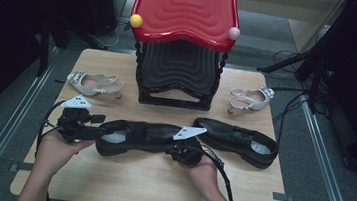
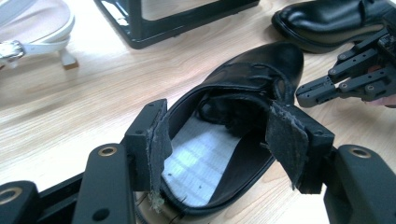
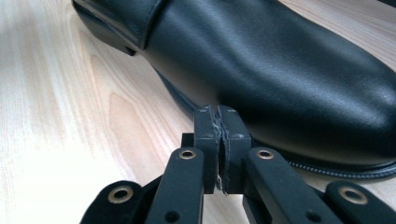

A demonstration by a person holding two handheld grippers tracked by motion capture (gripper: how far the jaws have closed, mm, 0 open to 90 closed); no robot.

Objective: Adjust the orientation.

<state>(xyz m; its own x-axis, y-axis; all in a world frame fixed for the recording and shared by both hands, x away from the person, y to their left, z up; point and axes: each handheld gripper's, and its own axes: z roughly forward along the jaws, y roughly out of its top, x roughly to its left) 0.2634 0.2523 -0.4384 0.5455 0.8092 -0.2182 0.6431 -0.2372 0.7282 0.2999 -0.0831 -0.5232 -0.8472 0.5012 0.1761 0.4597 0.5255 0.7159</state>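
A black leather shoe [image 1: 137,136] lies on its sole across the near middle of the wooden table, heel to the left. My left gripper [image 1: 94,131] is at its heel. In the left gripper view this gripper [image 2: 224,126] is open wide, its pads [image 2: 286,140] standing either side of the shoe's opening [image 2: 210,154] without pressing on it. My right gripper [image 1: 173,151] sits at the near side of the toe. In the right gripper view it [image 3: 222,135] is shut with nothing between the pads, right beside the shoe's toe [image 3: 289,74]. It also appears in the left gripper view [image 2: 308,93].
A second black shoe [image 1: 237,139] lies to the right, just behind the first one's toe. A red-and-black shoe rack [image 1: 186,11] stands at the table's far middle, a white sandal on each side of it [image 1: 95,84] [image 1: 251,99]. Bare wood [image 1: 147,183] stretches toward the near edge.
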